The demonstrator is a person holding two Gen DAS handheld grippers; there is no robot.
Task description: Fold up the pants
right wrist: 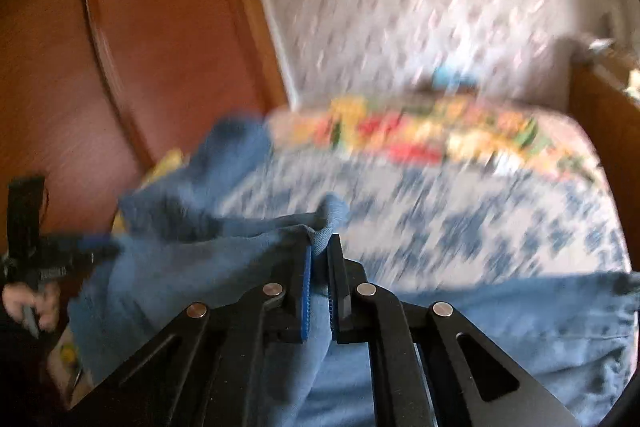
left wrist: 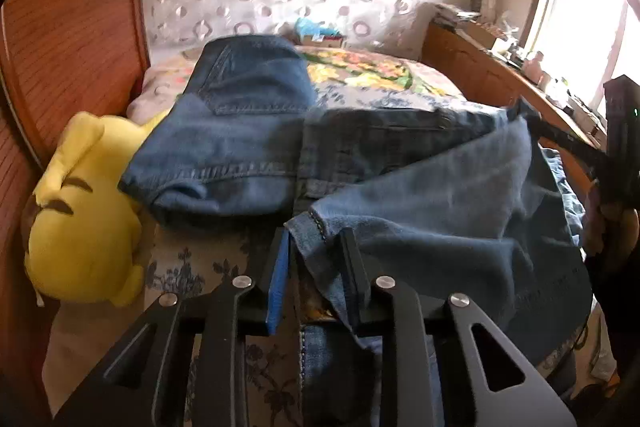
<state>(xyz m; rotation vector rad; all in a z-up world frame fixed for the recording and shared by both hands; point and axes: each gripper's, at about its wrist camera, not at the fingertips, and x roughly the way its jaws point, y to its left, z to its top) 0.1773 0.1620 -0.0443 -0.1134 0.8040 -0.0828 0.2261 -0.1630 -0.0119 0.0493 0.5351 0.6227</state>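
Blue jeans (left wrist: 248, 131) lie across a bed, the waist and back pocket at the far end. My left gripper (left wrist: 316, 239) is shut on a hem corner of a jeans leg, holding it above the bed. My right gripper (right wrist: 320, 247) is shut on another denim edge of the jeans (right wrist: 192, 267); that view is blurred. The right gripper also shows in the left wrist view (left wrist: 616, 143), at the far right, holding the same lifted leg. The left gripper shows in the right wrist view (right wrist: 80, 251) at the left edge.
A yellow plush toy (left wrist: 80, 219) lies at the bed's left edge by a wooden panel (left wrist: 68, 27). The floral bedspread (left wrist: 380, 75) stretches to a patterned wall. A cluttered wooden shelf (left wrist: 500, 67) runs along the right under a bright window.
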